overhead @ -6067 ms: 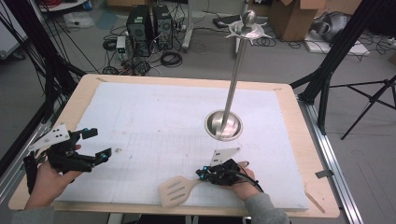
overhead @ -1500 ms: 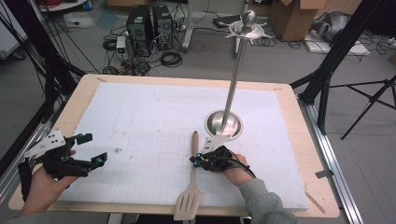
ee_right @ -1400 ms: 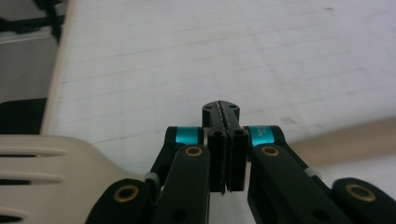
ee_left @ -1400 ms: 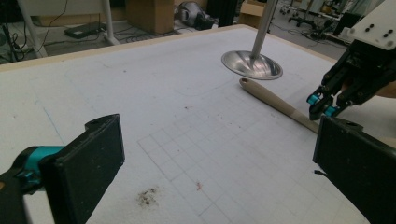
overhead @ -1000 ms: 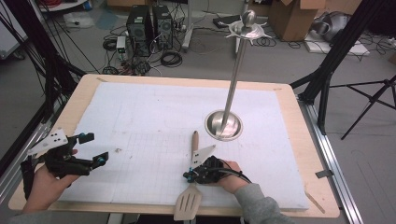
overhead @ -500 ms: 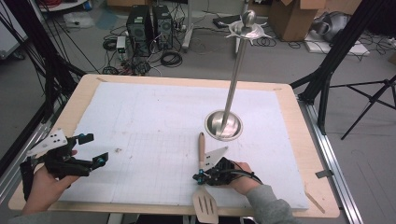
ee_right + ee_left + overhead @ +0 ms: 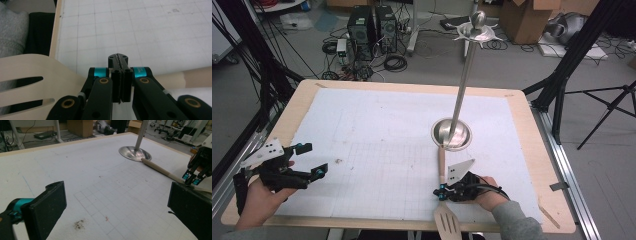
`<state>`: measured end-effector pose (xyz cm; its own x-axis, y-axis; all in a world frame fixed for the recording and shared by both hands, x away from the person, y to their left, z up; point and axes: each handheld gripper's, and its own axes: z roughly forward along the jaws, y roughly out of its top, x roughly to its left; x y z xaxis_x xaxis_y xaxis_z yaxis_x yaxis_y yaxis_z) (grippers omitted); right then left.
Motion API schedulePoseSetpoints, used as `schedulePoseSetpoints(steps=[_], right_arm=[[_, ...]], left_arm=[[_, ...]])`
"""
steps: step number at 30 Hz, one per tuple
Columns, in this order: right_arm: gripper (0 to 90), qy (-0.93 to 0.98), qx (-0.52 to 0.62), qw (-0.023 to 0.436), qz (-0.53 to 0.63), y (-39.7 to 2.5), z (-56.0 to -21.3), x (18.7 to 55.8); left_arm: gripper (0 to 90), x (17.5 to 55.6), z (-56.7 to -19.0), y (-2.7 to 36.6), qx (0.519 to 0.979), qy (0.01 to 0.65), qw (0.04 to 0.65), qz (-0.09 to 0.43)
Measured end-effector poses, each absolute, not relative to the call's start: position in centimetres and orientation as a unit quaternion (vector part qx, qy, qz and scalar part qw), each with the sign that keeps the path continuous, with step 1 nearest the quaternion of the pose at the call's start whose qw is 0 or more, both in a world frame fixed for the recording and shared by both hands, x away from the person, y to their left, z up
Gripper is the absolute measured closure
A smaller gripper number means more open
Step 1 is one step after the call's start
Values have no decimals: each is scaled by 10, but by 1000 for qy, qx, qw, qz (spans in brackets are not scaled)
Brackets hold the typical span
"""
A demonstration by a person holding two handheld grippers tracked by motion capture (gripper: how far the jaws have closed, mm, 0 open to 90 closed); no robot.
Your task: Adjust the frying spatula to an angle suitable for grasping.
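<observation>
A wooden spatula (image 7: 441, 167) lies on the white gridded mat. Its handle end touches the round base of a metal stand (image 7: 452, 134), and its slotted blade (image 7: 447, 225) hangs past the table's front edge. My right gripper (image 7: 440, 193) is shut. Its jaws lie across the spatula's neck (image 7: 170, 77) from above, with their pads meeting and nothing visible between them (image 7: 118, 60). The blade (image 7: 30, 75) shows to their left. My left gripper (image 7: 312, 160) is held open near the mat's front left, jaws wide apart (image 7: 116, 195) and holding nothing. Ahead of it are the spatula handle (image 7: 160, 170) and the right gripper (image 7: 192, 178).
The stand's thin pole (image 7: 462, 85) rises from its base (image 7: 135, 153) to a hooked top (image 7: 477, 27). A small dirt smudge (image 7: 79, 225) marks the mat near the left gripper. The wooden table rim (image 7: 557, 220) borders the mat. Cables and boxes lie on the floor beyond.
The right gripper has slid to the right along the front edge, and the spatula has shifted right with it until its handle end reaches the stand's base. The left gripper has barely moved.
</observation>
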<state>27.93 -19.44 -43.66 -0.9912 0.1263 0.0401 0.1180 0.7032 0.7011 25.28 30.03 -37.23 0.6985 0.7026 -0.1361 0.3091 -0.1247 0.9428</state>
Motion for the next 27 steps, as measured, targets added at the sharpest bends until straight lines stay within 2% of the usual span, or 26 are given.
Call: schedulePoseSetpoints(steps=[4, 8, 16, 27], right_arm=[[900, 917, 78, -8, 391, -200, -439, 281], [900, 911, 81, 3, 404, -203, -435, 284], [900, 872, 217, 68, 434, -239, -431, 318], [899, 881, 235, 88, 402, -227, -447, 336]], left_arm=[[24, 254, -373, 299, 731, 346, 562, 174], [24, 255, -373, 298, 733, 344, 560, 173], [24, 257, -374, 296, 737, 342, 558, 172], [24, 255, -374, 298, 735, 343, 559, 173]])
